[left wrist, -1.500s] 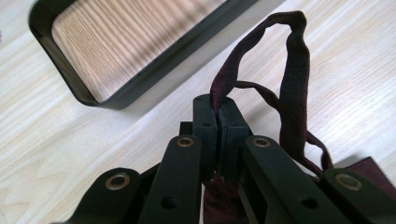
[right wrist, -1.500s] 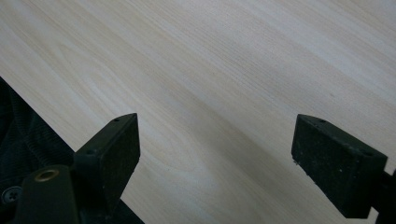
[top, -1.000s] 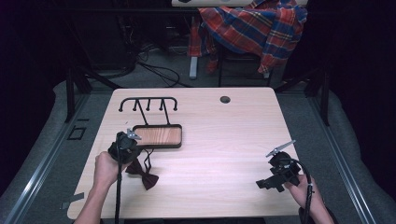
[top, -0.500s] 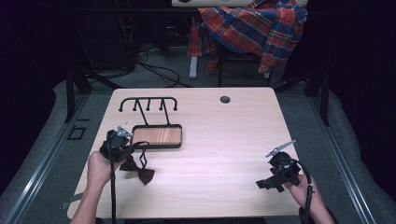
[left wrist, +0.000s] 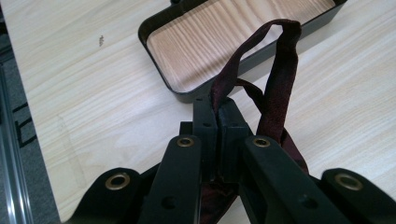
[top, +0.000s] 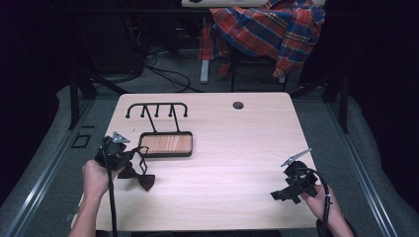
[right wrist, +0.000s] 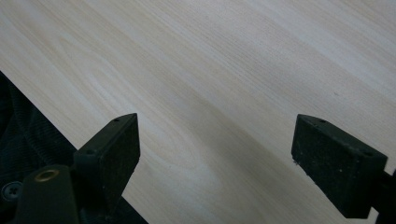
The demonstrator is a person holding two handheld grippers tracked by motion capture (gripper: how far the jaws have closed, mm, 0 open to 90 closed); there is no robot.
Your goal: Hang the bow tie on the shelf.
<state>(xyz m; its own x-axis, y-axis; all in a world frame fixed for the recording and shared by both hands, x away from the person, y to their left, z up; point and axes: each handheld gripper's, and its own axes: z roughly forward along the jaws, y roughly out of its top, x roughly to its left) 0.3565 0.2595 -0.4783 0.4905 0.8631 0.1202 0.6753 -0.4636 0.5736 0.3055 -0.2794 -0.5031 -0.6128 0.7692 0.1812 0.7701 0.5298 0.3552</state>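
beside the tray (top: 165,154), left gripper (left wrist: 218,109) is clenched on the strap (left wrist: 280,70) of a soft, light bow tie (top: 140,176); it will sag. right gripper (right wrist: 215,163) is released.

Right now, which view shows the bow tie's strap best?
The left gripper view: the strap loops up close from the shut left gripper, in front of the tray. The high view shows the bow tie small and dark beside that gripper.
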